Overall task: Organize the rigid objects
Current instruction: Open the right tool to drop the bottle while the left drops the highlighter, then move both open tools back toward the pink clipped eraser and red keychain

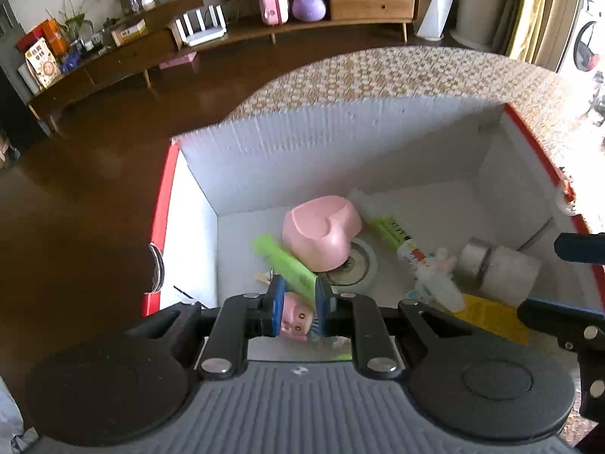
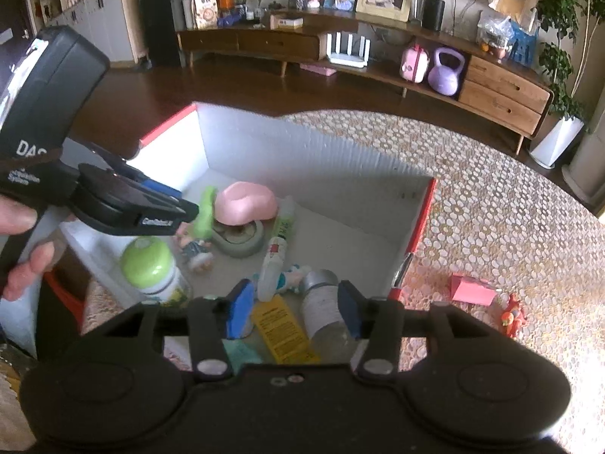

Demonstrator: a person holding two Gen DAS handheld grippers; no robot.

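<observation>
A white box with red rims (image 1: 321, 140) (image 2: 302, 151) stands on the patterned table. In it lie a pink heart-shaped bowl (image 1: 321, 230) (image 2: 245, 204), a round grey dish (image 1: 355, 268) (image 2: 238, 242), a green-and-white tube (image 1: 397, 234) (image 2: 280, 238), a silver-capped bottle (image 1: 499, 265) (image 2: 325, 306), a yellow card (image 1: 487, 317) (image 2: 283, 329) and a small doll (image 2: 196, 249). My left gripper (image 1: 297, 308) (image 2: 181, 204) is over the box, shut on a green object (image 1: 287, 261) (image 2: 204, 208). My right gripper (image 2: 295, 312) is open and empty above the bottle and the card.
A green-lidded jar (image 2: 151, 268) stands at the box's near left corner. A pink box (image 2: 472, 289) and a small red toy (image 2: 512, 316) lie on the table to the right of the box. A wooden sideboard (image 2: 378, 60) runs along the far wall.
</observation>
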